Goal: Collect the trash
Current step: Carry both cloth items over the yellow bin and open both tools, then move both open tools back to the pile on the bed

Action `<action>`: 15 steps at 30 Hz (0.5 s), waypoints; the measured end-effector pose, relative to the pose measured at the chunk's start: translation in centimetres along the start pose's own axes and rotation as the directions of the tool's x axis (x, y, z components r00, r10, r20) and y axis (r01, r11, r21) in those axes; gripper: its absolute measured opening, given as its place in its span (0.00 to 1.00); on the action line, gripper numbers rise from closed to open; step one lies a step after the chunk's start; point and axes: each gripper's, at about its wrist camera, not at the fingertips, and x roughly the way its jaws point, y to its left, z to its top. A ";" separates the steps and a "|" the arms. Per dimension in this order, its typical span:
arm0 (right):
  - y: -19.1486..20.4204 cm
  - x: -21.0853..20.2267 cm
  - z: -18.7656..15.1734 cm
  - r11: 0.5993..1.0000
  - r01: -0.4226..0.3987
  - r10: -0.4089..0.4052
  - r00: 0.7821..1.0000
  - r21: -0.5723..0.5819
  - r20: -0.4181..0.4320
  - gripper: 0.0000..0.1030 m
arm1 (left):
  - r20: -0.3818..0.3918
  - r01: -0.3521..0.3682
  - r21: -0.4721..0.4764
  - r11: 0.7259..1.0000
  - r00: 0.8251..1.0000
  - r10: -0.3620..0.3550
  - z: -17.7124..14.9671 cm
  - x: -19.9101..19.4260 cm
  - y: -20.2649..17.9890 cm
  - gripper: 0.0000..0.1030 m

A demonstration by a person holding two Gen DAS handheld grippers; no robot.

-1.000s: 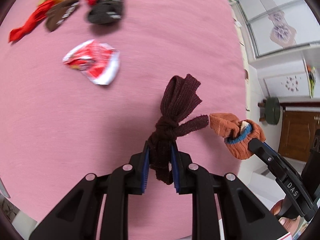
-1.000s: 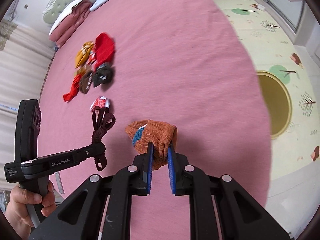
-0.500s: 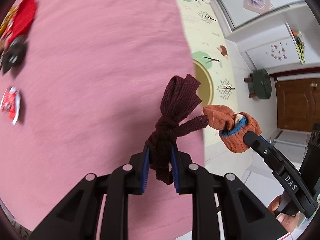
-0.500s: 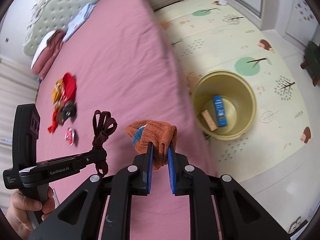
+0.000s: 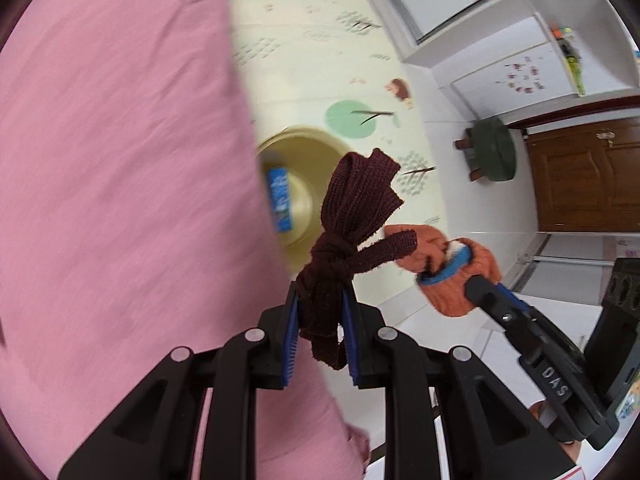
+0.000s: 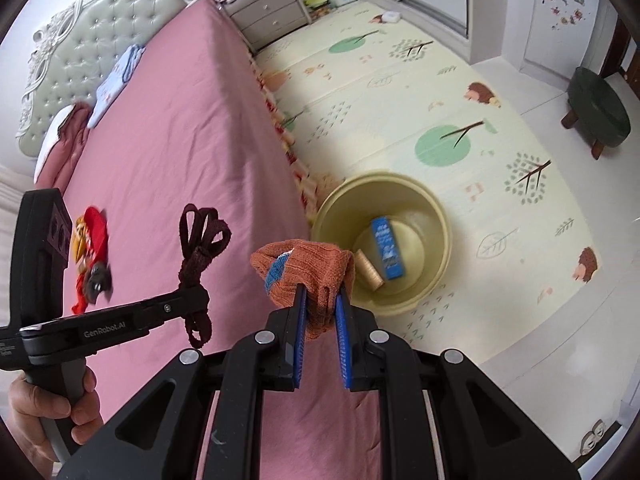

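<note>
Left wrist view: left gripper [image 5: 320, 334] had its blue pads on a knotted maroon knit strip [image 5: 352, 224], jaws just starting to open w/ the strip between them. The strip hung over the pink bed [image 5: 120, 200] edge, near the yellow bin [image 5: 304, 148] on the floor mat. Right gripper [image 5: 486, 290] came in from the right, carrying an orange sock bundle [image 5: 460, 276]. Edges of the pic were blurred, so whether strip & bundle touched couldn't be told.

Right wrist view: right gripper [image 6: 322, 334] pinched the bundle's lower fold [image 6: 320, 304], jaws beginning to open too, cloth between the pads. Bin sat just beyond, holding a blue packet [image 6: 387, 254] & a tan roll [image 6: 369, 268]. More litter [image 6: 92, 256] lay back on the bed.

Handling, as a guess: both pieces look soft, light, limp, non-fragile; knit should snag on the pads, not slip. Best hold is the knot or bunched part, not a loose tail.
</note>
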 end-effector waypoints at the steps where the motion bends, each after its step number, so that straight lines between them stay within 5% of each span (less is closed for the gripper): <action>1: -0.2 -0.2 0.5 1.000 0.013 -0.013 1.000 0.006 0.015 0.20 | 0.010 0.004 0.014 1.000 1.000 -0.004 0.5 0.0 -0.6 0.26; 3: -0.9 -0.9 1.5 0.998 0.057 -0.059 0.997 0.036 0.049 0.42 | 0.035 0.014 0.046 0.999 0.999 -0.016 1.5 -0.5 -1.9 0.42; 6: -1.5 -1.6 2.7 0.996 0.068 -0.072 0.994 0.055 0.082 0.47 | 0.079 -0.026 0.082 0.996 0.997 0.020 2.3 -1.3 -2.9 0.68; 15: 0.2 -1.4 2.7 0.998 0.054 -0.055 0.996 0.021 0.068 0.47 | 0.080 -0.046 0.078 0.996 0.996 0.039 1.7 -2.9 -1.2 0.69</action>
